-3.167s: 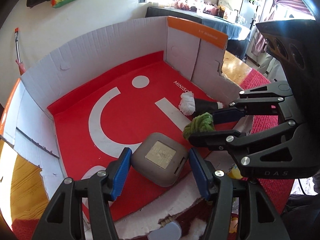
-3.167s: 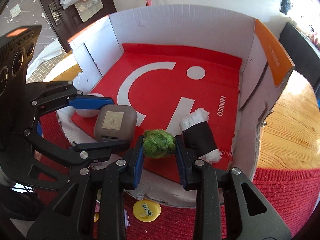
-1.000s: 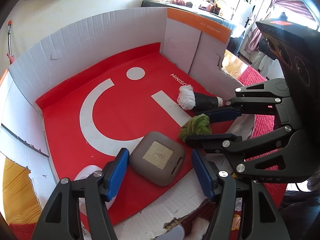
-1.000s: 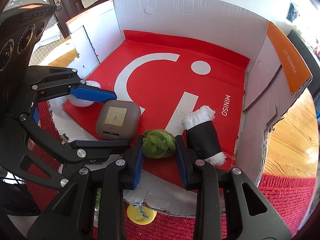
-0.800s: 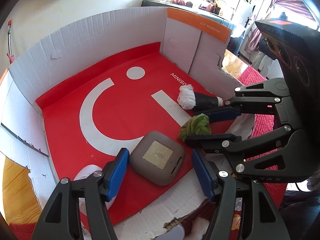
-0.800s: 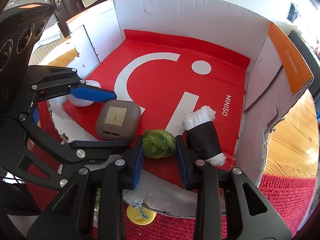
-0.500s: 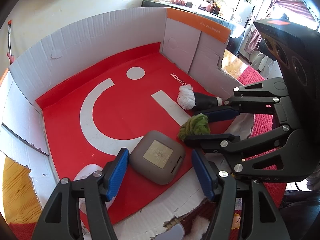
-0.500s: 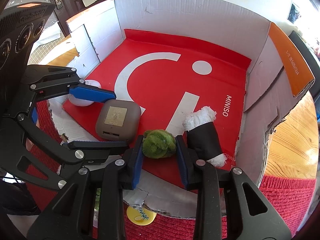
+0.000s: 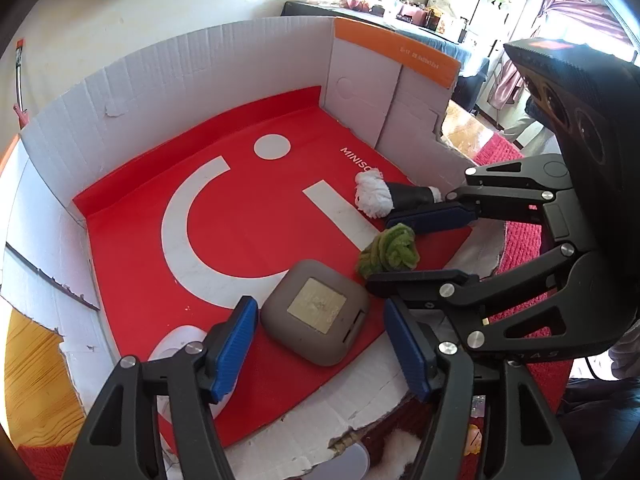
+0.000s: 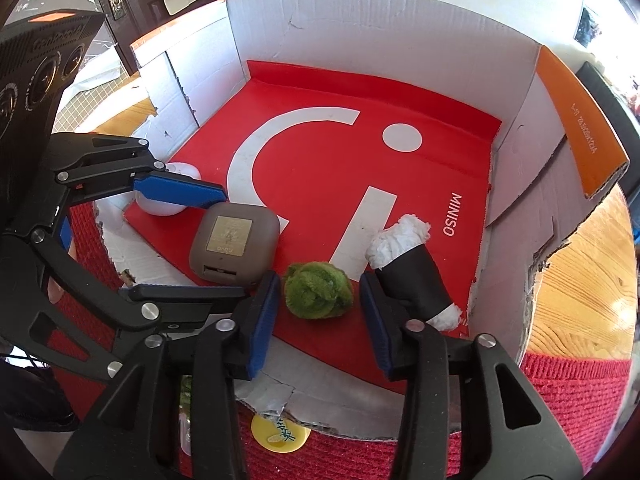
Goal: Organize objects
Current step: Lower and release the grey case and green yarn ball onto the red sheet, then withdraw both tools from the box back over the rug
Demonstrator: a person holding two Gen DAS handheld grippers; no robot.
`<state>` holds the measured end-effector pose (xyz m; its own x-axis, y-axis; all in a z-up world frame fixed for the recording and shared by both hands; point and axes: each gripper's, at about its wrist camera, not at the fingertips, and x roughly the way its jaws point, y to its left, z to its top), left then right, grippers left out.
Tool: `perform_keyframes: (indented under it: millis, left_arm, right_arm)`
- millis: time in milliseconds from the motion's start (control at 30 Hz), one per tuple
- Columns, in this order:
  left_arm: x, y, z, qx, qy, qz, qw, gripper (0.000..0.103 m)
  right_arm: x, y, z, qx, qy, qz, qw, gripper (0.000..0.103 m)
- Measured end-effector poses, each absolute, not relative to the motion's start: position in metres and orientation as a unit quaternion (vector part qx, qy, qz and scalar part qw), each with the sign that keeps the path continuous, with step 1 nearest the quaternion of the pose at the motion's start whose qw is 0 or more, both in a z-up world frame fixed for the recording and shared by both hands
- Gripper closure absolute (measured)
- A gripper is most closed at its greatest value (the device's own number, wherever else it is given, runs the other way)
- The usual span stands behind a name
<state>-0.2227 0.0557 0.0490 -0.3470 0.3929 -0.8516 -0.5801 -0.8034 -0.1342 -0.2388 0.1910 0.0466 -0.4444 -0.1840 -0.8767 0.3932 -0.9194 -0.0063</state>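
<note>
Counting inside one cardboard box (image 10: 400,16): one green yarn ball (image 10: 318,290) sitting between the right fingers (image 10: 262,320); one brown square case (image 9: 314,312) sitting between the left fingers (image 9: 232,344); one black roll with white ends (image 10: 412,268) lying just beyond the right-hand finger; one white rounded item (image 10: 166,206) showing partly behind the far left finger. One yellow disc (image 10: 282,434) lying outside, below the fingers.

Beyond both sets of fingers the box floor (image 10: 328,152) lies bare up to the tall back wall (image 10: 380,28). Between the right fingers (image 10: 264,312) sits the green ball (image 10: 318,290), gaps showing either side as the jaws are opening. The black roll (image 10: 414,276) crowds their outer side; the brown case (image 9: 314,312) fills the space between the left fingers (image 9: 234,348).
</note>
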Motion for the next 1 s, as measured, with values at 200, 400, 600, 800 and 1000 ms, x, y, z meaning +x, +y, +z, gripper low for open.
perform_keyframes:
  millis: [200, 400, 600, 800, 1000]
  left_arm:
    - [-0.22, 0.055, 0.052, -0.483, 0.098, 0.817, 0.299, 0.035]
    - [-0.215, 0.05, 0.06, -0.477, 0.092, 0.822, 0.298, 0.035]
    - [-0.204, 0.046, 0.073, -0.464, 0.089, 0.83, 0.295, 0.035]
    - [-0.184, 0.038, 0.088, -0.446, 0.082, 0.842, 0.291, 0.031]
    - [-0.161, 0.029, 0.1, -0.428, 0.066, 0.854, 0.289, 0.028]
  right_arm:
    - [-0.239, 0.194, 0.047, 0.499, 0.105, -0.843, 0.17, 0.06]
    - [-0.23, 0.188, 0.053, 0.496, 0.108, -0.845, 0.167, 0.059]
    - [-0.219, 0.184, 0.063, 0.488, 0.112, -0.849, 0.166, 0.057]
    - [-0.203, 0.18, 0.073, 0.474, 0.117, -0.858, 0.16, 0.055]
    - [-0.179, 0.178, 0.089, 0.451, 0.119, -0.871, 0.157, 0.046]
